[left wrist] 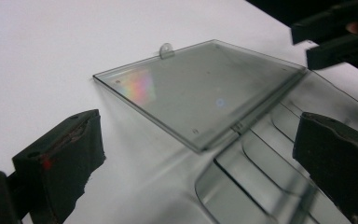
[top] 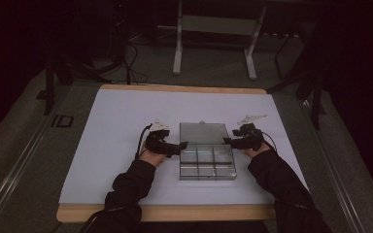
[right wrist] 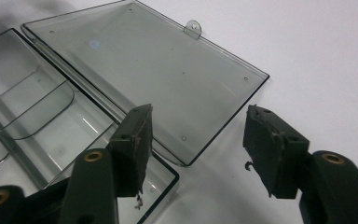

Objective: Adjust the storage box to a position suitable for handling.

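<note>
1. Box (top: 207,162): a clear plastic compartment box at the middle of the white table (top: 121,145), with its lid (top: 203,132) swung fully open and lying flat on the far side.
2. Left gripper (top: 180,146): beside the box's left edge near the hinge, jaws apart and holding nothing.
3. Right gripper (top: 227,141): at the right edge, jaws apart, straddling the lid's corner (right wrist: 186,161) without touching it.
4. Compartments (left wrist: 261,158): appear empty.
5. Suggested technique, if closing: pinch the lid's thin edge near the small tab (right wrist: 193,28), steady the base with the other gripper, and swing the lid over slowly.
</note>
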Motion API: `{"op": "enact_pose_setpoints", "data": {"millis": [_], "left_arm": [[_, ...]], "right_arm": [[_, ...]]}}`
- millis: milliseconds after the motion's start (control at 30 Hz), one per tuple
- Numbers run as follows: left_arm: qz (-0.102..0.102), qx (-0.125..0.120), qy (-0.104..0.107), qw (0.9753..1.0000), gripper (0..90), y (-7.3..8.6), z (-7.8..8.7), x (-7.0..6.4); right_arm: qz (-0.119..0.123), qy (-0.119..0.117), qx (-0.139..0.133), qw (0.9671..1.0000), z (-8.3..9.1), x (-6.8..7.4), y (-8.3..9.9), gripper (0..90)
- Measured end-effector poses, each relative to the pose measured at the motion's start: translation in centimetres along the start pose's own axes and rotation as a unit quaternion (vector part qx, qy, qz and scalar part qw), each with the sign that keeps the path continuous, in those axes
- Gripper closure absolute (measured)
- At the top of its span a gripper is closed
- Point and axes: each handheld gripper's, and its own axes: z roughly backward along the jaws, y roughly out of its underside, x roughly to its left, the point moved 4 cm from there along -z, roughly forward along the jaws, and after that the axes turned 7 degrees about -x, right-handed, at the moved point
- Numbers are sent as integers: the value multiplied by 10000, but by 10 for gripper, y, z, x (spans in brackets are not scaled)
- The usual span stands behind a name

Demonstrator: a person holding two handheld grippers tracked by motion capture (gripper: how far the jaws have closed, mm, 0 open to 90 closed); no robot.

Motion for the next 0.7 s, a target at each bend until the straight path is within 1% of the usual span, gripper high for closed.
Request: {"op": "enact_pose_setpoints", "data": {"millis": [33, 100, 200, 267, 333, 367, 400, 467, 600, 667, 700], "left_arm": [[-65, 16, 19, 10000, 26, 2, 3, 0], [-215, -29, 42, 9998, 26, 5, 10, -2], [-293, -85, 79, 9995, 26, 10, 20, -3], [-370, -165, 79, 9991, 27, 14, 26, -5], [-457, -176, 65, 9988, 27, 19, 31, -6], [-457, -176, 65, 9988, 27, 19, 31, -6], [-519, -212, 75, 9984, 27, 24, 35, -8], [-529, -217, 133, 9983, 27, 30, 39, -11], [-665, -267, 102, 9974, 27, 39, 44, -14], [-641, -373, 144, 9971, 27, 41, 46, -15], [-629, -434, 124, 9970, 27, 41, 48, -15]], "right_arm": [[1, 4, 9, 10000, 1, -1, 0, 440], [21, 6, 43, 10000, 3, -2, 1, 464], [110, 37, 129, 9998, 5, -4, 3, 479], [150, 67, 187, 9997, 7, -5, 5, 487], [191, 82, 236, 9995, 10, -7, 7, 497], [191, 82, 236, 9995, 10, -7, 7, 497], [207, 109, 271, 9994, 11, -8, 8, 498], [279, 109, 364, 9989, 15, -10, 11, 515], [475, 73, 556, 9973, 19, -9, 17, 524], [621, 15, 652, 9959, 20, -8, 20, 530], [676, -9, 703, 9952, 20, -7, 22, 533]]}}
